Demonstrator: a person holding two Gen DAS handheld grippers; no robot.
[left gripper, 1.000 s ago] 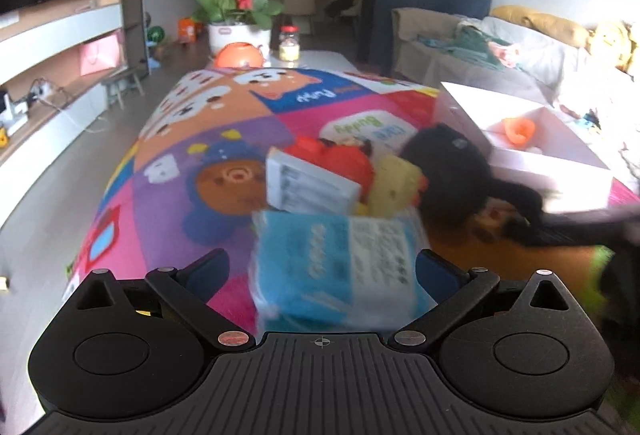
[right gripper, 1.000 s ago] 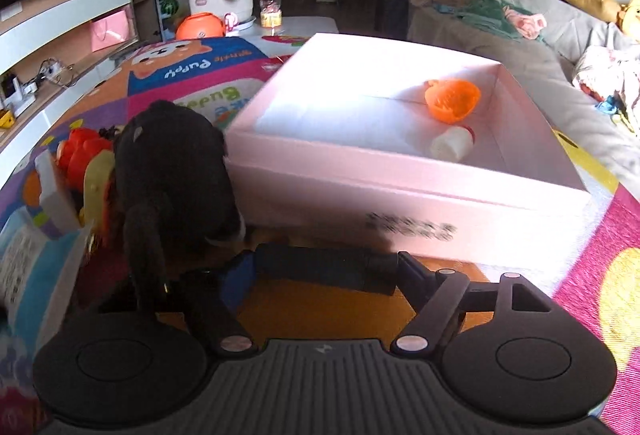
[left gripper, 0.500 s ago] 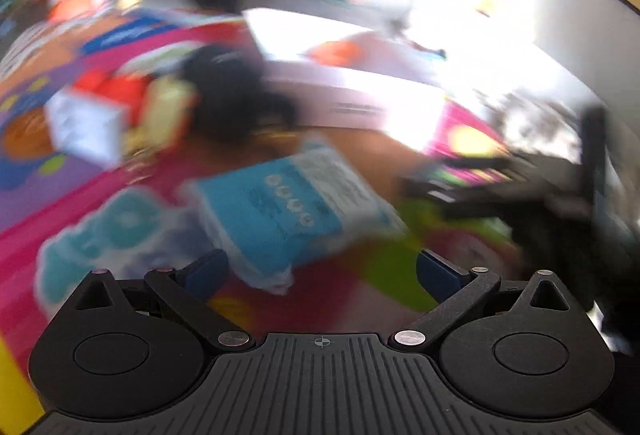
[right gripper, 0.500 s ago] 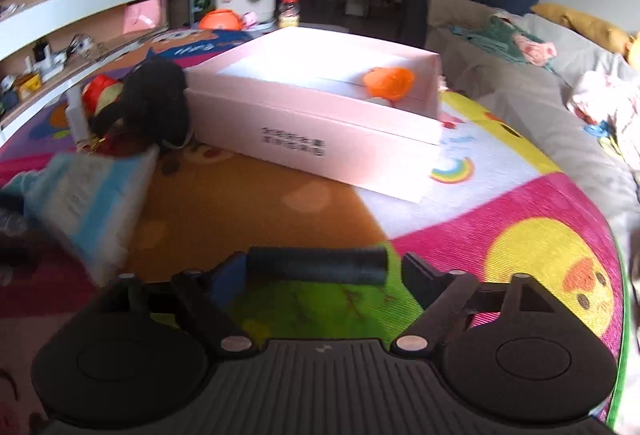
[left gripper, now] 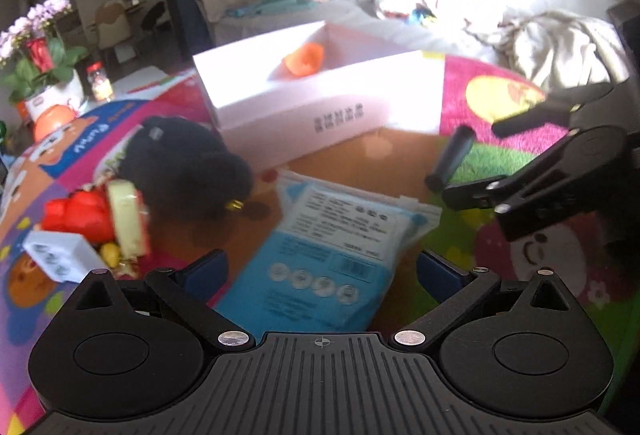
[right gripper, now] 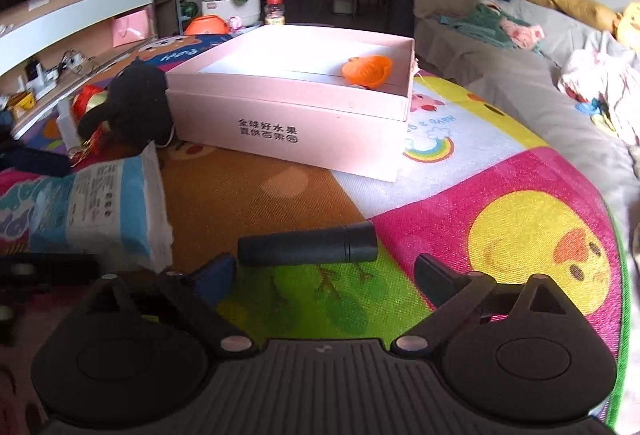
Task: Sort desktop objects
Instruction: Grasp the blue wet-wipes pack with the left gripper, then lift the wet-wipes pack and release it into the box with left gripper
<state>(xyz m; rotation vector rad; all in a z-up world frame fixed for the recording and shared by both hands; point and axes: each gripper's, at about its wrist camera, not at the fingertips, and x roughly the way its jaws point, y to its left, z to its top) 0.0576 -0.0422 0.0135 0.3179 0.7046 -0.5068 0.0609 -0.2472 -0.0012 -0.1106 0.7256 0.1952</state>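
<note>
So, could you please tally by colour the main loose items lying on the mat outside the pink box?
Black: 2 (plush toy, cylinder)
Blue: 1 (packet)
Red: 1 (toy)
Pale yellow: 1 (block)
White: 1 (small box)
Total: 6
Some small bits among them are too blurred to count.

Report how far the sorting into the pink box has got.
Barely started. Done: only the orange cup sits in the pink box. In hand: nothing gripped; the right gripper has just opened, the black tube loose before it; the left gripper straddles the blue pack. Left: black plush, red toy.
</note>
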